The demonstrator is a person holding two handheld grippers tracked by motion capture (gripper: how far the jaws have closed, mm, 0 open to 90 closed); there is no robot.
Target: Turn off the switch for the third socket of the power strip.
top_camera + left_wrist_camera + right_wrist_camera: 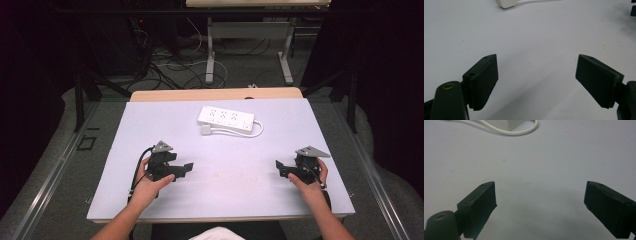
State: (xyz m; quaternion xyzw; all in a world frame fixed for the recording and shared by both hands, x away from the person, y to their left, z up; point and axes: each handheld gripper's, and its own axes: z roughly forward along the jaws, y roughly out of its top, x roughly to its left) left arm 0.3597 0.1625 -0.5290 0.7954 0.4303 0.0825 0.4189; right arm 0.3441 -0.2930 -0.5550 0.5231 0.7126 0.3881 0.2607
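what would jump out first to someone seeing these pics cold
The white power strip lies alone at the far middle of the pale table, its cord looped beside it on the near side. Nearer the person, a left claw and a right claw rest low at either side, pointing toward each other. Both stand wide open with nothing between the jaws.

Bright tabletop, dark surroundings, soft focus
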